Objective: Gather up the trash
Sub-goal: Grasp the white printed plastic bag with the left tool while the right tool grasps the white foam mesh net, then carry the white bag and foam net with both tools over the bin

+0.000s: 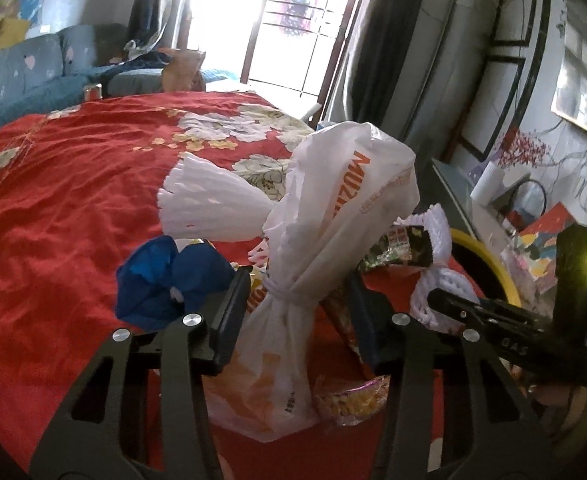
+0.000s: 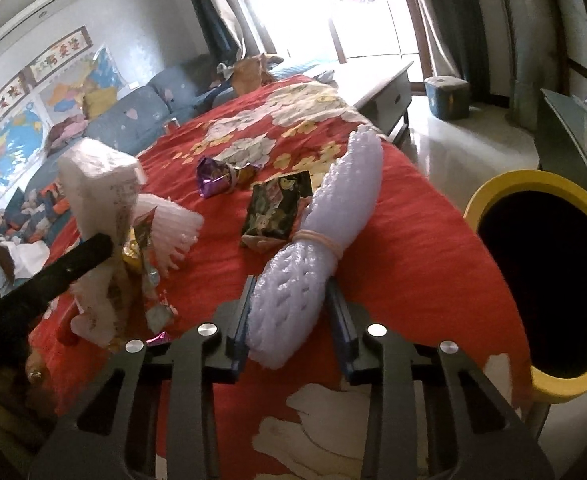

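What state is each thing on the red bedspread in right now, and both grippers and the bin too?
left gripper: jaws around the tied bag, pads against it.
white plastic bag: knotted shut, standing up between the jaws.
right gripper: closed on the foam net.
foam net bundle: bound with a rubber band, lying flat.
blue crumpled piece: loose on the bedspread.
dark snack wrapper: lying flat, untouched.
purple wrapper: crumpled, untouched.
yellow-rimmed bin: open, beside the bed.

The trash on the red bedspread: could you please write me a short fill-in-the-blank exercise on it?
1. The left gripper has its jaws around a tied white plastic ____.
2. The foam net bundle lies between the right gripper jaws, bound by a rubber ____.
3. The bin beside the bed has a ____ rim.

Missing words: bag; band; yellow
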The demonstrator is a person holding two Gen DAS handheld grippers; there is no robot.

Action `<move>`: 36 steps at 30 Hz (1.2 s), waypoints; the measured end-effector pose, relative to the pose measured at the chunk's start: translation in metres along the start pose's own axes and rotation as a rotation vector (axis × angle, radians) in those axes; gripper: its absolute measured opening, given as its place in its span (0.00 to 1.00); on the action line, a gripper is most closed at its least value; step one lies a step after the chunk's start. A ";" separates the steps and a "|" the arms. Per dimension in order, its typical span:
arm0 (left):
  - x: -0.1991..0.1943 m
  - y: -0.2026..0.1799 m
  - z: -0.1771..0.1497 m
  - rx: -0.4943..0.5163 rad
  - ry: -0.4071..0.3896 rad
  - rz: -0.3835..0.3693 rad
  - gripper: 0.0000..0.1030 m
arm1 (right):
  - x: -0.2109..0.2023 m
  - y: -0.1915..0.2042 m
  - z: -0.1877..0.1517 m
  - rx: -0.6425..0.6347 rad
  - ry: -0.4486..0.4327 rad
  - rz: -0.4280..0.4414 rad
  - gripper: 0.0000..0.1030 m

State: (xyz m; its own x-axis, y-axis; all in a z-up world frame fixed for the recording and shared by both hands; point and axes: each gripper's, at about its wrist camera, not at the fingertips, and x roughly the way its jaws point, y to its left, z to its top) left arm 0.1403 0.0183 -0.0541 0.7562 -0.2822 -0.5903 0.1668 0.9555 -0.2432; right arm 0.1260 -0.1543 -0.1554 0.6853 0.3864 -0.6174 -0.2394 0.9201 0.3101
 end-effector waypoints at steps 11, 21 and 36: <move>-0.031 -0.010 0.017 0.003 -0.091 -0.039 0.36 | -0.024 -0.018 0.005 0.031 -0.068 -0.058 0.21; -0.046 -0.018 0.021 0.011 -0.127 -0.075 0.36 | -0.054 -0.030 0.004 -0.024 -0.120 -0.130 0.19; -0.043 -0.053 0.030 0.047 -0.129 -0.137 0.36 | -0.090 -0.049 0.018 0.008 -0.228 -0.151 0.19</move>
State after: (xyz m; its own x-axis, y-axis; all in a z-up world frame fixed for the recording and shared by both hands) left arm 0.1177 -0.0178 0.0072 0.7988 -0.3994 -0.4499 0.3008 0.9128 -0.2762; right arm 0.0885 -0.2356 -0.1016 0.8502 0.2196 -0.4784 -0.1182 0.9653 0.2330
